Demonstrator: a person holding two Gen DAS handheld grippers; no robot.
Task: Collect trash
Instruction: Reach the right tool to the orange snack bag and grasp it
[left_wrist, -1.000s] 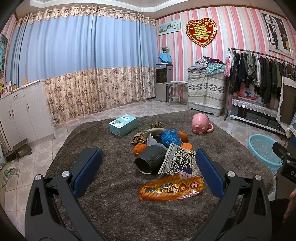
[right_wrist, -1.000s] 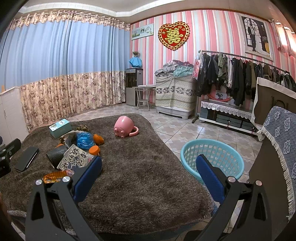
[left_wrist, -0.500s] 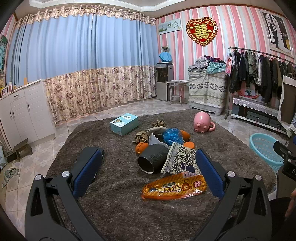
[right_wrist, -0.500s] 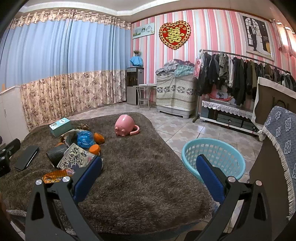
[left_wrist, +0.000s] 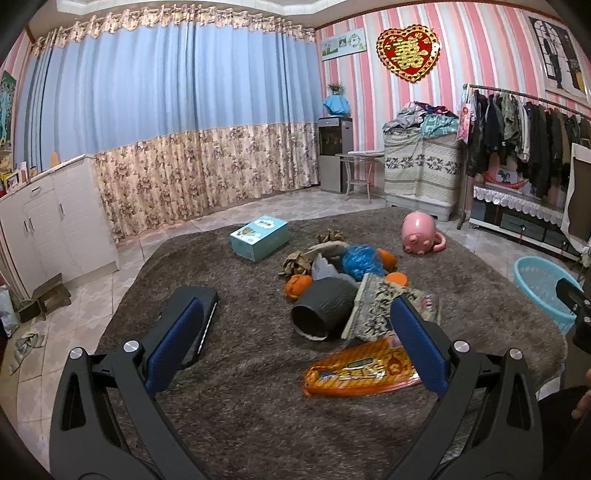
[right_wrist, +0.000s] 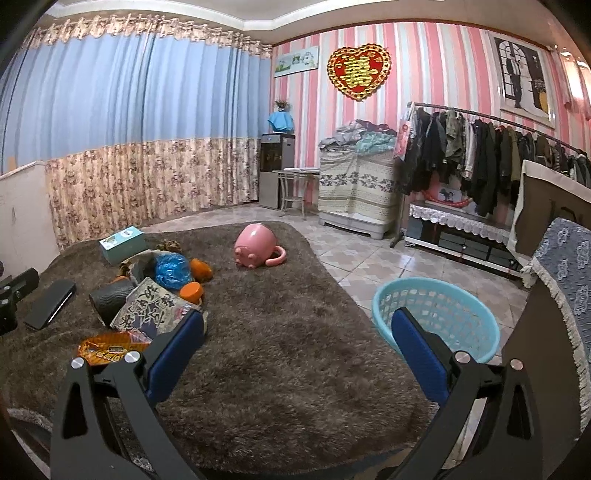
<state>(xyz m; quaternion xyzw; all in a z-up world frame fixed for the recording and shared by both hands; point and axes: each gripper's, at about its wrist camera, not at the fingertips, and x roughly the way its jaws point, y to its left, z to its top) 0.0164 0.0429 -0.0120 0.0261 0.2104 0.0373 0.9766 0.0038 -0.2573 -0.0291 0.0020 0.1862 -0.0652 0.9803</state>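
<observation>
Both empty: left gripper (left_wrist: 291, 325) and right gripper (right_wrist: 295, 336) hover wide open over the shaggy brown rug (right_wrist: 280, 332). Glossy orange wrapper (left_wrist: 360, 369) lies crinkled at the left gripper's four o'clock.

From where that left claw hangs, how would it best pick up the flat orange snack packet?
Probably by a long edge of the orange packet, coming down from above. It lies flat on the rug, nearest the open left gripper, so the fingers should straddle its narrow width and pinch.
</observation>
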